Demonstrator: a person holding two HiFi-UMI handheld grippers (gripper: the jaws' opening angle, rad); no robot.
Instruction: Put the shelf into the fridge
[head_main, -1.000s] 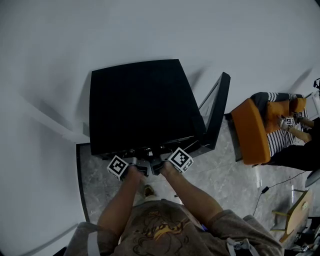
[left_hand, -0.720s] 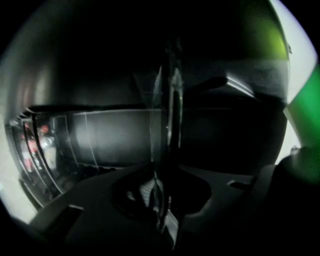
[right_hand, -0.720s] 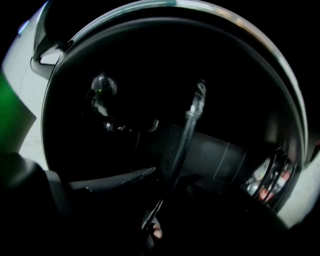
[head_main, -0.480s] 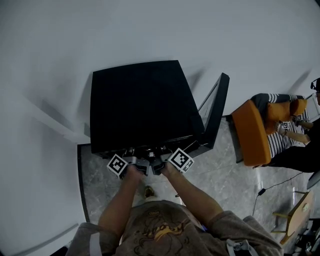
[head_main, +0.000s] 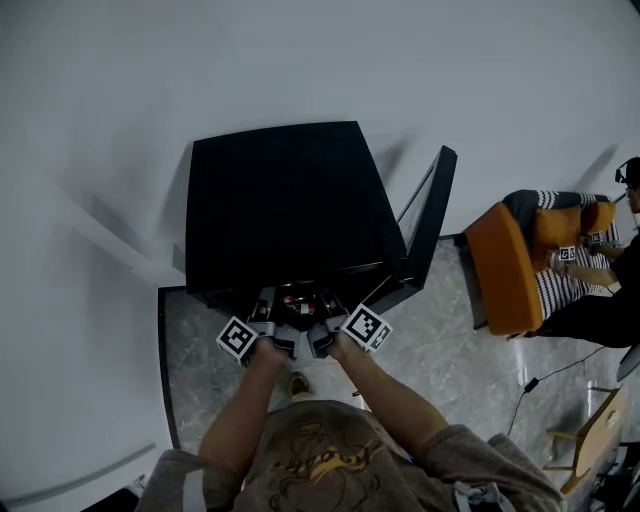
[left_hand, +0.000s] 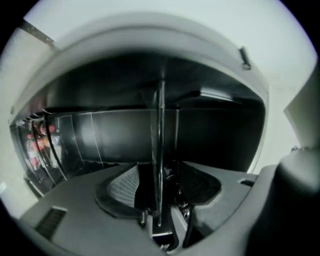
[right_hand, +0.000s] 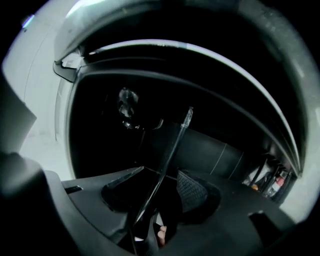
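The black fridge (head_main: 290, 205) stands against the white wall with its door (head_main: 430, 230) swung open to the right. Both grippers are at its open front, the left gripper (head_main: 268, 308) beside the right gripper (head_main: 322, 310). The shelf is a thin clear pane that I see edge-on. In the left gripper view the shelf (left_hand: 159, 150) runs between the opening jaws of the left gripper (left_hand: 159, 182), and the ribbed pads (left_hand: 125, 185) stand clear of it. In the right gripper view the shelf (right_hand: 175, 145) slants between the opening jaws of the right gripper (right_hand: 162, 192), whose pad (right_hand: 192, 192) is off the pane.
Bottles with red caps (left_hand: 37, 145) stand in the door rack, which also shows in the right gripper view (right_hand: 275, 182). An orange chair (head_main: 505, 265) and a seated person in stripes (head_main: 570, 275) are to the right. A cable (head_main: 540, 375) lies on the tiled floor.
Both grippers have drawn back a little toward me from the fridge front. More of the fridge's open interior now shows between them.
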